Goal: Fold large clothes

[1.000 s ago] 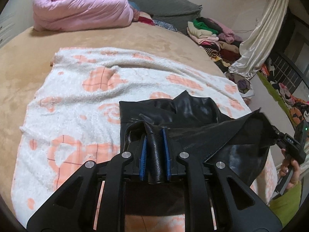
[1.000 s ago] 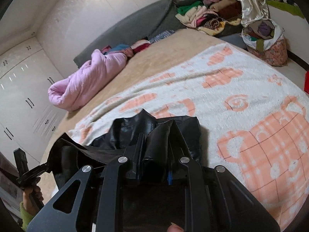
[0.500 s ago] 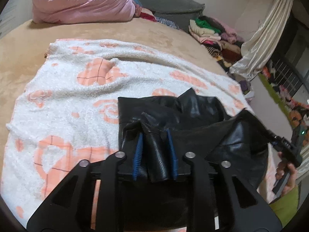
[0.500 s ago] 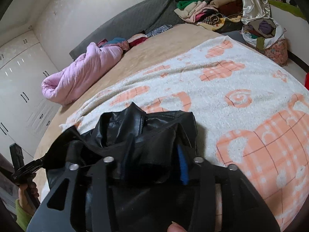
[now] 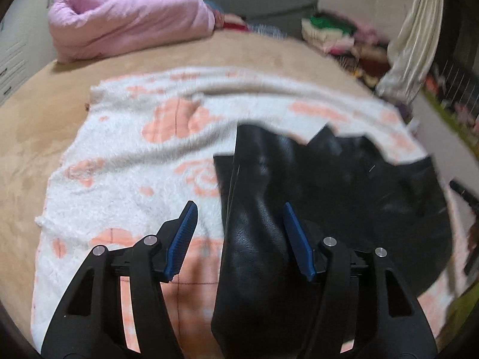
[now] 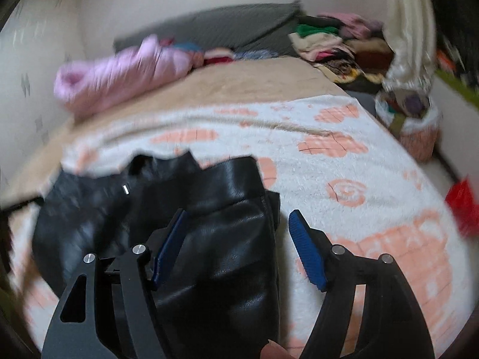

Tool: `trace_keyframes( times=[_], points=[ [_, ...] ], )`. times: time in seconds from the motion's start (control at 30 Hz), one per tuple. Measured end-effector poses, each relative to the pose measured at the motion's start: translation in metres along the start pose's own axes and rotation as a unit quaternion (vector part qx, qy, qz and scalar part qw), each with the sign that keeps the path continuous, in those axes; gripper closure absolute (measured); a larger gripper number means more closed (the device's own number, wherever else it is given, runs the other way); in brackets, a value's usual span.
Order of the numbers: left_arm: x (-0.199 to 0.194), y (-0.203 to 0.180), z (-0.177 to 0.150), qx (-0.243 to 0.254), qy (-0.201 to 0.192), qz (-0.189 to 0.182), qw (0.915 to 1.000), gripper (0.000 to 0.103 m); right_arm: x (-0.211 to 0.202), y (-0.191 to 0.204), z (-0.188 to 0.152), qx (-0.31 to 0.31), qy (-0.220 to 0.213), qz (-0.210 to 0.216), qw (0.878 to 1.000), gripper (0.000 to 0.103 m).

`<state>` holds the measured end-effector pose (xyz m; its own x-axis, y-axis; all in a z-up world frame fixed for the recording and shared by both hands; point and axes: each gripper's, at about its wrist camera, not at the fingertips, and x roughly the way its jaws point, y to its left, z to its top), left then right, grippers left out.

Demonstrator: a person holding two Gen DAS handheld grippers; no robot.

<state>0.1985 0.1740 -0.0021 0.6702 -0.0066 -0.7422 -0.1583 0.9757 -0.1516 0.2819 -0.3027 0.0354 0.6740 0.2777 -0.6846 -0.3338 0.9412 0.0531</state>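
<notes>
Release of a fold. The black leather garment [image 5: 299, 209] lies at lower centre on the patterned blanket [image 5: 119, 179]. The left gripper [image 5: 239, 236] and right gripper [image 6: 236, 245] have just been opening, jaws apart, leather apparently loose between them. Risk: a blue pad snags on withdrawal and drags the fold open.

The black garment [image 5: 263, 239] looks like glossy, finely grained leather. Under it lies a fluffy white-and-peach terry blanket [image 5: 125, 185] on a matt, suede-like tan bed cover [image 5: 36, 113]; at eleven o'clock, a smooth pink quilted duvet [image 5: 131, 21]. The gripper pads [image 6: 308, 251] are ribbed blue rubber on matt black plastic.
</notes>
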Motion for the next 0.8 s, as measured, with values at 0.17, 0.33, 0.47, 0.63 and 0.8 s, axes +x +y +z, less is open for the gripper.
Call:
trace_keyframes(
  times=[0.17, 0.33, 0.47, 0.63, 0.8],
  points=[
    [0.019, -0.012, 0.000, 0.031, 0.000, -0.001, 0.9995, 0.075, 0.038, 0.014, -0.005, -0.047, 0.043, -0.023, 0.998, 0.058],
    [0.005, -0.024, 0.004, 0.060, -0.032, 0.008, 0.9976, 0.099, 0.026, 0.008, 0.001, -0.027, 0.015, -0.026, 0.999, 0.097],
    [-0.022, -0.019, 0.023, 0.034, -0.074, -0.023, 0.9964, 0.099, -0.002, -0.009, 0.020, 0.049, -0.040, 0.020, 0.998, 0.097],
    [-0.006, -0.017, 0.041, 0.026, -0.078, -0.024, 0.9963, 0.099, 0.020, -0.030, 0.030, 0.122, -0.037, 0.038, 0.991, 0.097],
    [0.034, -0.016, 0.039, 0.034, -0.036, 0.004, 0.9988, 0.097, 0.057, -0.024, 0.025, 0.113, -0.006, 0.004, 0.994, 0.096]
  ],
)
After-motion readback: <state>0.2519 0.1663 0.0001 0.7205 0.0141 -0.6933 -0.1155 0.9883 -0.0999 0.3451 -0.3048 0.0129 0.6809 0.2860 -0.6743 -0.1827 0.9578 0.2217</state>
